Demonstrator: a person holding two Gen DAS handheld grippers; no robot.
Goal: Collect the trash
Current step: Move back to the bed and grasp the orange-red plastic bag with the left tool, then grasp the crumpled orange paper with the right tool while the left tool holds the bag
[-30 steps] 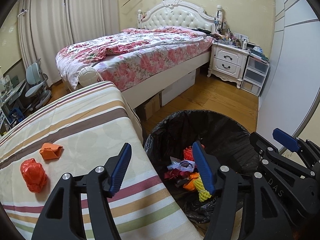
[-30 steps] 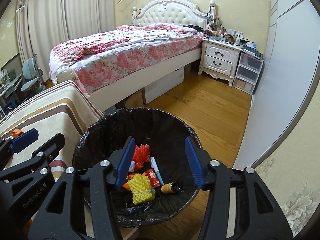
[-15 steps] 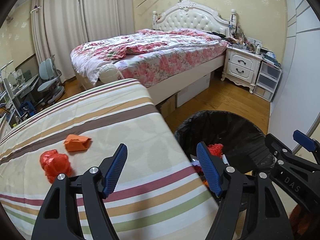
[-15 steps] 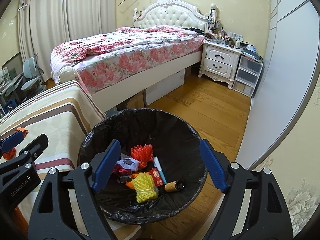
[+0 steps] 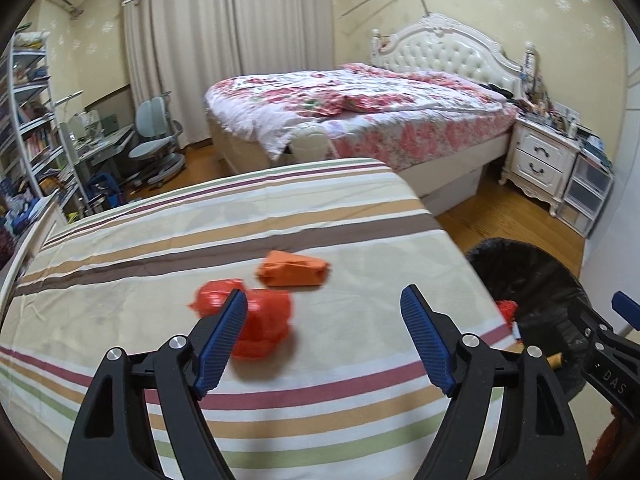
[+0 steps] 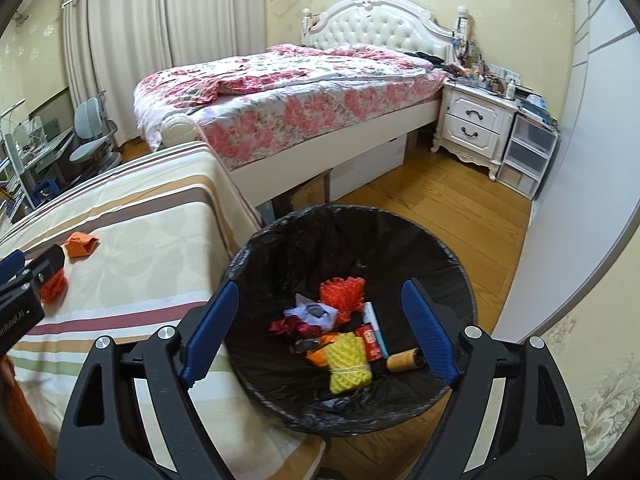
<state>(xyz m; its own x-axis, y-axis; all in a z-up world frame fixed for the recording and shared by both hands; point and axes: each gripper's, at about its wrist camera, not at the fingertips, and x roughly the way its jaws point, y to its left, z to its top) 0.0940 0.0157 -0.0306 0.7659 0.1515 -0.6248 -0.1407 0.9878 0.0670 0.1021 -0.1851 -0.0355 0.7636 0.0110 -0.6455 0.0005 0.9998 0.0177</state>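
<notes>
Trash still waits on the striped bedcover (image 5: 168, 232) in front of me: a crumpled red plastic wad (image 5: 262, 322) and, just beyond it and a little to the right, a folded orange wrapper (image 5: 294, 268), the two lying near each other but apart. My left gripper (image 5: 320, 338) points down over that cover with its blue pads spread wide; its jaws have just been opening, and nothing sits between them. The left pad hides part of the red wad from the left wrist view, yet I cannot tell that it touches it, and the wad looks blurred.

My right gripper (image 6: 320, 334) hangs over the black-lined trash bin (image 6: 256, 248) that stands on the wooden floor (image 6: 448, 196) right against the edge of the striped cover. Its jaws have also just been opening and now stand far apart, empty. Down in the bin lie a yellow foam net (image 6: 347, 362), a red foam net (image 6: 343, 292), a small red carton (image 6: 369, 340), a thin pale blue tube (image 6: 376, 322), a brown spool (image 6: 402, 361) and some crumpled white, purple and dark red scraps (image 6: 306, 316).

From the right wrist view the orange wrapper (image 6: 81, 244) shows on the cover, with my left gripper's black frame at the far left edge, partly covering the red wad (image 6: 54, 286).
</notes>
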